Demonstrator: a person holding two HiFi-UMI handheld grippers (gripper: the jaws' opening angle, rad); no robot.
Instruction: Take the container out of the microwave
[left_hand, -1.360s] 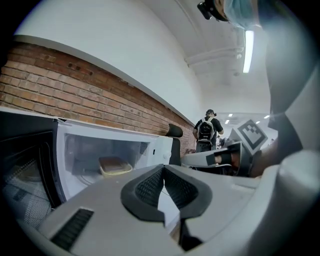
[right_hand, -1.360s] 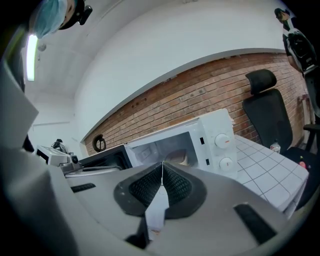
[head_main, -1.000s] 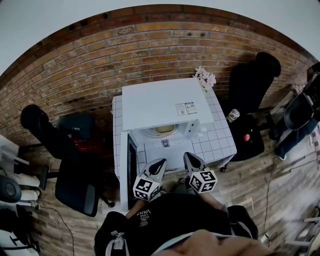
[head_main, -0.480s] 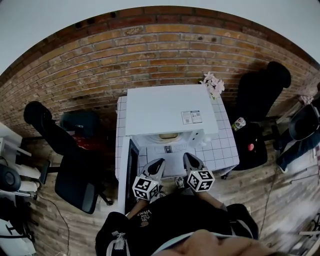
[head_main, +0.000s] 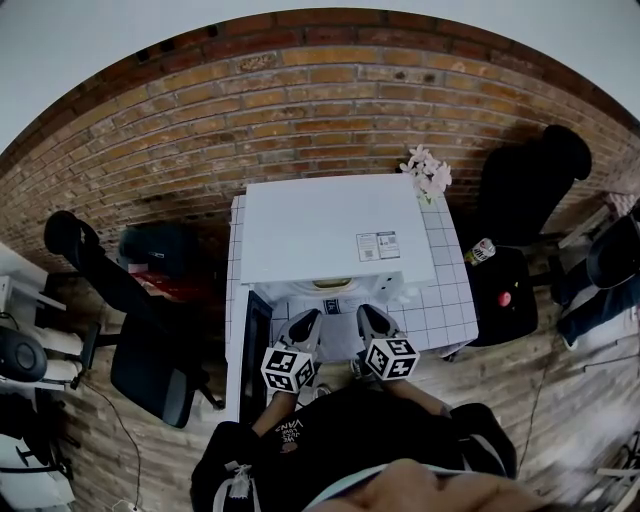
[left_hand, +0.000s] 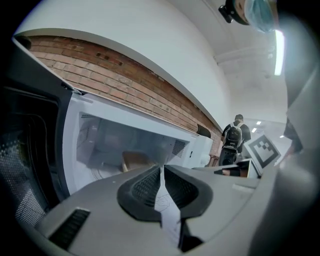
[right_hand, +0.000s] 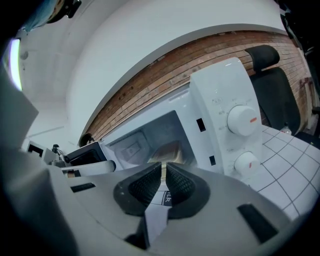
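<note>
A white microwave (head_main: 335, 230) stands on a white tiled table (head_main: 445, 300), its dark door (head_main: 255, 345) swung open to the left. Inside the cavity sits a tan container (head_main: 331, 284), also seen in the left gripper view (left_hand: 134, 161) and in the right gripper view (right_hand: 168, 149). My left gripper (head_main: 305, 322) and right gripper (head_main: 368, 315) hover side by side just in front of the opening, both pointing into it. The left gripper (left_hand: 161, 170) is shut with nothing held. The right gripper (right_hand: 163, 167) is likewise shut and empty. Neither touches the container.
The microwave's two knobs (right_hand: 242, 120) lie to the right of the cavity. Pink flowers (head_main: 425, 170) stand at the table's back right corner. Black office chairs (head_main: 140, 350) (head_main: 520, 200) flank the table, and a can (head_main: 480, 250) lies on the right one. A person with a backpack (left_hand: 232, 142) stands far off.
Both grippers have moved forward and slightly down toward the microwave opening. They stayed shut.
</note>
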